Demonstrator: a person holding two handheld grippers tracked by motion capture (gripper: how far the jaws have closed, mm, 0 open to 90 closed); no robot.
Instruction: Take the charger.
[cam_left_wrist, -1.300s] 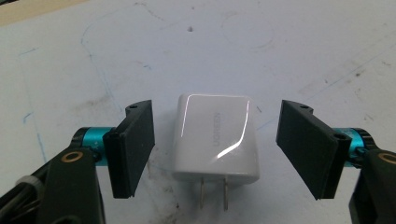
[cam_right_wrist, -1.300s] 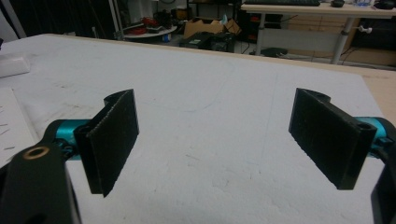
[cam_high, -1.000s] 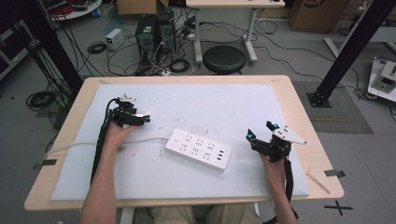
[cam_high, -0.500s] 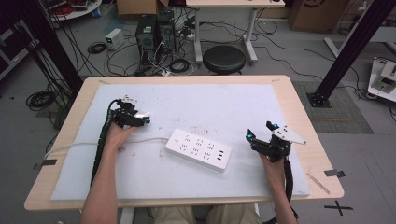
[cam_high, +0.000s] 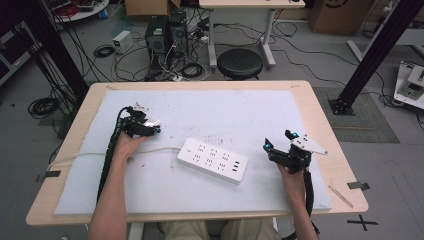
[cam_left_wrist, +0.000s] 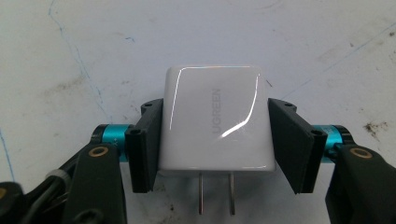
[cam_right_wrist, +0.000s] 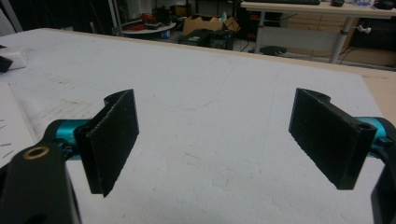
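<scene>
From above we see the left gripper (cam_high: 150, 128) resting on the pale blue-white mat (cam_high: 240, 110) that covers the light wooden table (cam_high: 325, 120), well toward the mat's left side. Looking along that gripper (cam_left_wrist: 215, 140), we find a glossy white, square-bodied wall charger (cam_left_wrist: 214, 119) lying flat on the mat between its two black jaws. Grey lettering runs along the charger's face, and its two metal prongs (cam_left_wrist: 215, 192) point back toward the camera. The jaws have just been closing, and now both pads stand against the charger's sides; the left pad (cam_left_wrist: 148, 144) looks flush, while on the right we cannot quite tell whether a hairline gap remains. We read it as a grip on the charger.

Near the middle of the mat lies a long white power strip (cam_high: 212, 160), set at a slant, its thin white cord (cam_high: 100, 156) trailing off to the left under the person's left forearm.

The right gripper (cam_high: 280, 145) sits near the mat's right edge, well apart from the strip. Along its own jaws (cam_right_wrist: 215, 144) we see the pads standing wide, with bare mat between them.
</scene>
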